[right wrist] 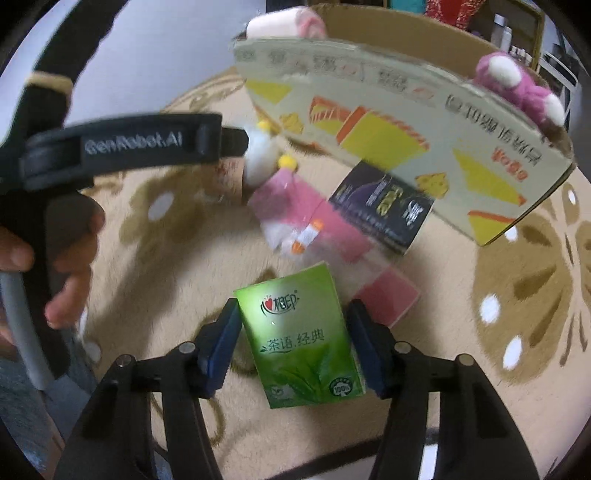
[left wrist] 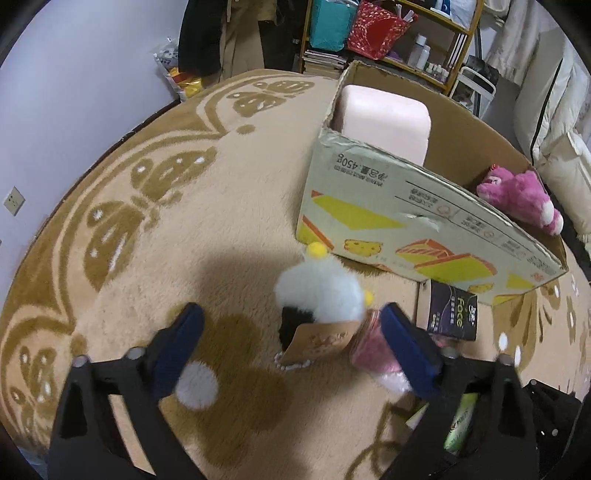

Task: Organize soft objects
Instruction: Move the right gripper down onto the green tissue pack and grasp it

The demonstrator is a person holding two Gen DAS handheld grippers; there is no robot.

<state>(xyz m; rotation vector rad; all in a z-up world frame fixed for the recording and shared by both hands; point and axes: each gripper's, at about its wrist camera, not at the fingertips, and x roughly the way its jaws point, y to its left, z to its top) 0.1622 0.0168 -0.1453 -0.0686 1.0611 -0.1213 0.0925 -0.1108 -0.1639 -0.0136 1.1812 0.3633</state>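
Observation:
My left gripper is open, low over the rug, with a white fluffy toy with yellow pompoms and a brown paper tag between its blue fingers; the left finger stands well clear of it. A pink wrapped soft item lies against the right finger. My right gripper has its pads against both sides of a green tissue pack lying on the rug. Behind it lie the pink wrapped item and a dark tissue pack. An open cardboard box holds a pink plush bear and a pale pink cushion.
A beige rug with brown butterfly patterns covers the floor. A white pompom lies by my left finger. Shelves with bags and bottles stand behind the box. A hand holding the other gripper's body fills the left of the right wrist view.

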